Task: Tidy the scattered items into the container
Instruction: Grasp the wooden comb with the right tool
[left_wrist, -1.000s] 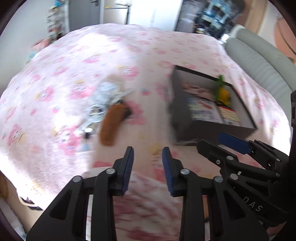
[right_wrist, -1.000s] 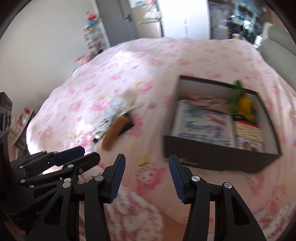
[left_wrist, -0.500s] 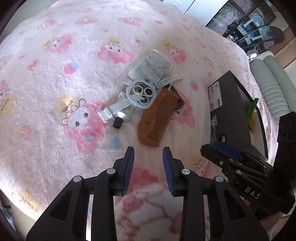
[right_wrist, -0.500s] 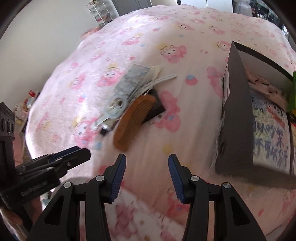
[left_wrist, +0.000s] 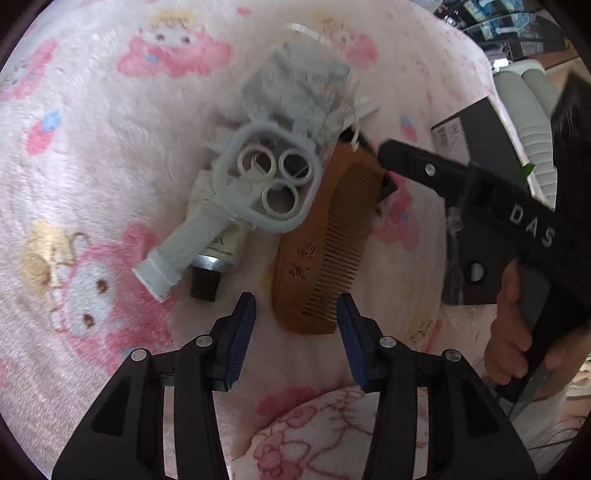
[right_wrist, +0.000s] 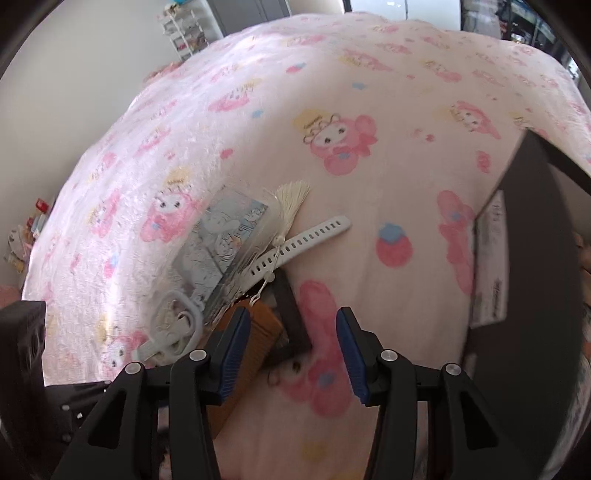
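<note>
Nearest the wooden comb (left_wrist: 325, 236), the left hand-held gripper (left_wrist: 295, 325) hangs just short of its blunt end, jaws opening, nothing between them; half a second ago they stood narrower and farther back from the pile. Judgement: the comb is the likely first pick, and the grasp is not yet made. On the comb's far side, touching it, lie a clear phone case (left_wrist: 273, 184), a white tube (left_wrist: 192, 251) with a small black cap (left_wrist: 204, 284) beside it, and a white watch strap (right_wrist: 306, 236) with a cream tassel (right_wrist: 291, 199), all on the pink printed bed blanket (right_wrist: 369, 92). The right hand-held gripper (right_wrist: 291, 347) hovers over the comb's other end, released and empty; it has closed in on the pile too. Beyond the comb, well apart, the dark box (right_wrist: 535, 258) stands; its contents are hidden from here.
</note>
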